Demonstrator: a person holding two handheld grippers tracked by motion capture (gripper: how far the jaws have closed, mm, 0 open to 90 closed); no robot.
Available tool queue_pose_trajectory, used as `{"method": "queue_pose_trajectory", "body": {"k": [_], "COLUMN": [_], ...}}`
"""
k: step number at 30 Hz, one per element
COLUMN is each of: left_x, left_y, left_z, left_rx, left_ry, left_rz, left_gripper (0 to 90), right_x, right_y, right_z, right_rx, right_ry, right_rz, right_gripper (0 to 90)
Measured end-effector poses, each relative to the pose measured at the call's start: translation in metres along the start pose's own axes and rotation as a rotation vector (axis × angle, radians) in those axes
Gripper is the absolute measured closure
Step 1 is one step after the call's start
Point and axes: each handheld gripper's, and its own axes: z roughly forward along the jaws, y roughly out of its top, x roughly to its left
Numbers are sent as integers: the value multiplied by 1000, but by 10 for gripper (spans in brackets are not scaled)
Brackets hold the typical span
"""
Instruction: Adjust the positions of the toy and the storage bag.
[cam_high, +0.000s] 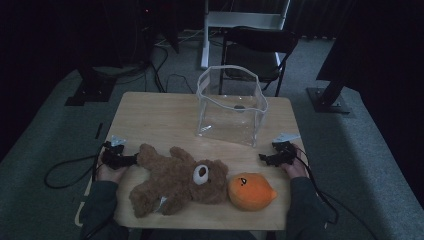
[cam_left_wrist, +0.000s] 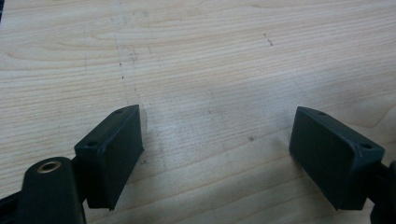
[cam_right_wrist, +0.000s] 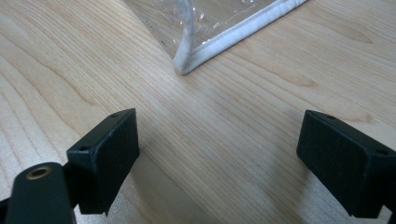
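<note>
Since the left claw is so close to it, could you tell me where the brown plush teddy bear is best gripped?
Probably the brown plush teddy bear's nearest limb, the one stretching up-left toward the open left claw. The bear lies flat on the wooden table, its thick body likely too wide for the jaws, while that limb is slim and soft. Come in from the left, jaws straddling the limb.

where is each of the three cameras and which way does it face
High view: above the person's side, looking forward and down on the table; forearms, left gripper by the teddy bear, right gripper.
Left gripper view: rides the left gripper, looking down at bare wood between open jaws.
Right gripper view: rides the right gripper, facing the clear bag.
Shared: the clear bag and the table.
</note>
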Motion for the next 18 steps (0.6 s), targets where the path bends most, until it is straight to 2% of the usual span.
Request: {"method": "queue_pose_trajectory", "body": {"k": [7,11,13,18], "left_x": [0,1,1,3], "left_y": [0,-1,-1,3], "left_z": [-1,-3,-6,-17], "left_rx": [1,-5,-6,-54], "left_ry": [1,7,29,32], "left_rz": [0,-4,3,-6], "left_gripper": [185,253,273,277], "right_x": [0,0,0,0], "right_y": [0,0,0,0], "right_z": [0,0,0,0], "right_rx": [1,1,1,1], "right_ry": [-3,-3,-3,-2], "right_rz": [3,5,4,3], "right_gripper": [120,120,120,120]}}
